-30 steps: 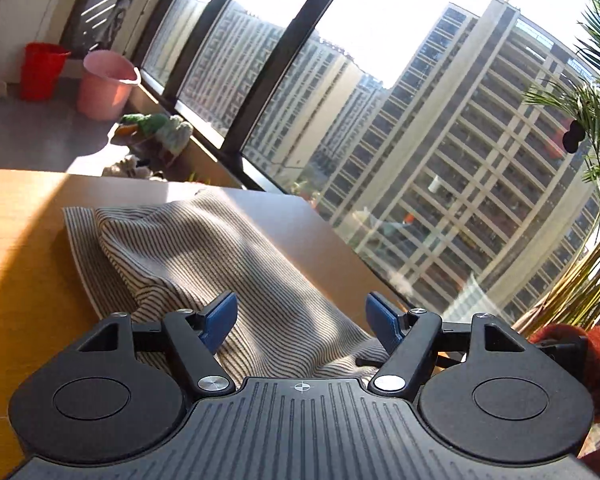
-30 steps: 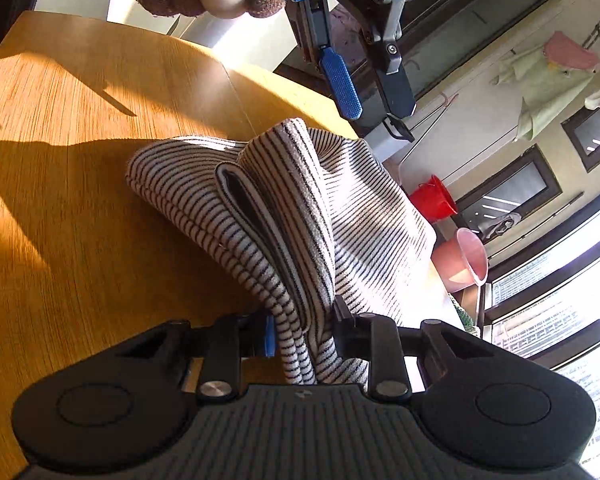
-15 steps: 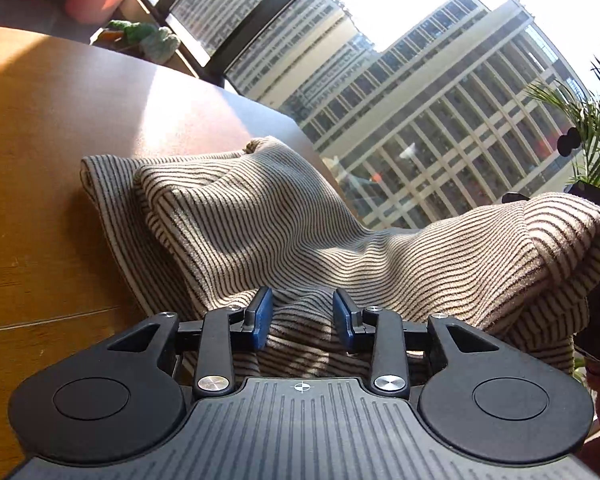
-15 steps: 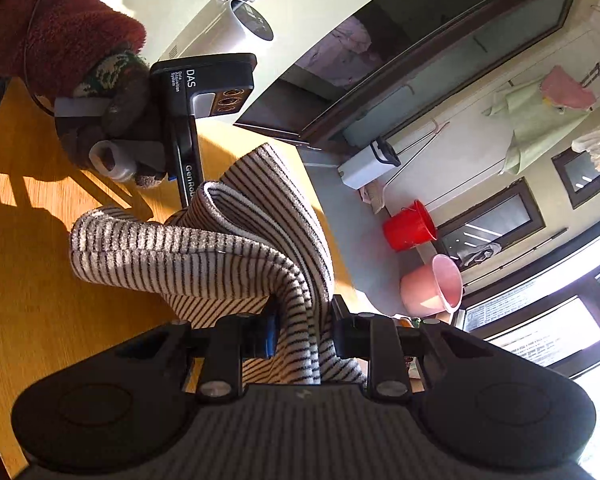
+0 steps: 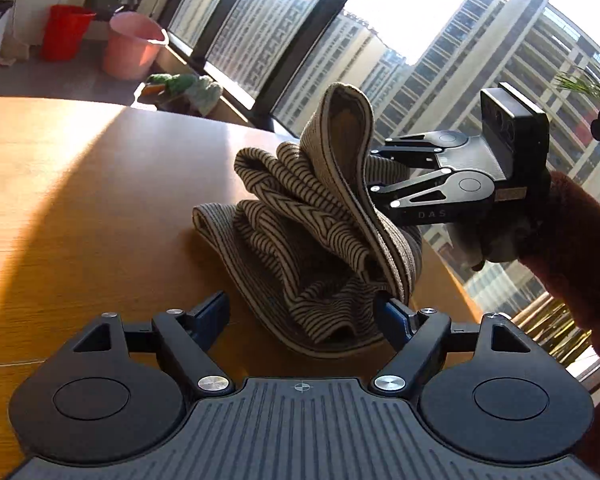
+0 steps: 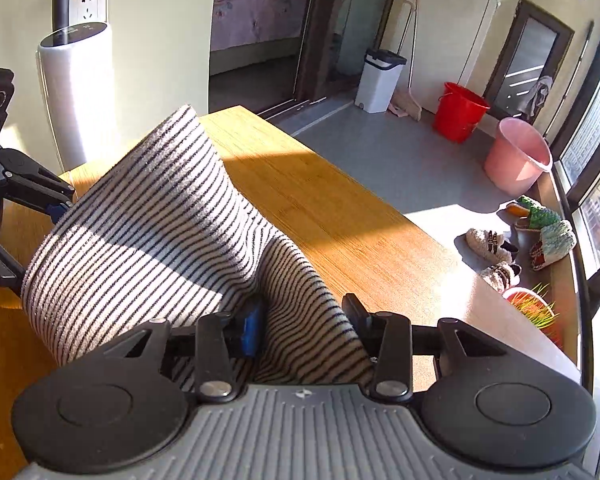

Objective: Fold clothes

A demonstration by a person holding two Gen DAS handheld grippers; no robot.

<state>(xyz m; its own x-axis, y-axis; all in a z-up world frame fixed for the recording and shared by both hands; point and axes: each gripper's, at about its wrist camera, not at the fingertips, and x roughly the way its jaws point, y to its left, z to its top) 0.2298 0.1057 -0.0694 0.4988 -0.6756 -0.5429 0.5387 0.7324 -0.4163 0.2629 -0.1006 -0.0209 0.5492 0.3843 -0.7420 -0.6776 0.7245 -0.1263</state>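
The striped garment (image 5: 312,240) is slumping in a soft heap on the table (image 5: 80,200). Left gripper (image 5: 304,316) is hanging released just beside it; right gripper (image 6: 300,320) looks parted, cloth draping between its jaws. Light, floppy knit, so an edge seems the best grab.

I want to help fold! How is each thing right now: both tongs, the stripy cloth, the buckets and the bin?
Left tongs: open, cloth's near edge between them.
Right tongs: open, cloth draped between them.
Cloth: bunched up, one end on the table, the other end raised.
Red bucket: upright.
Pink bucket: upright.
Bin: lid shut.
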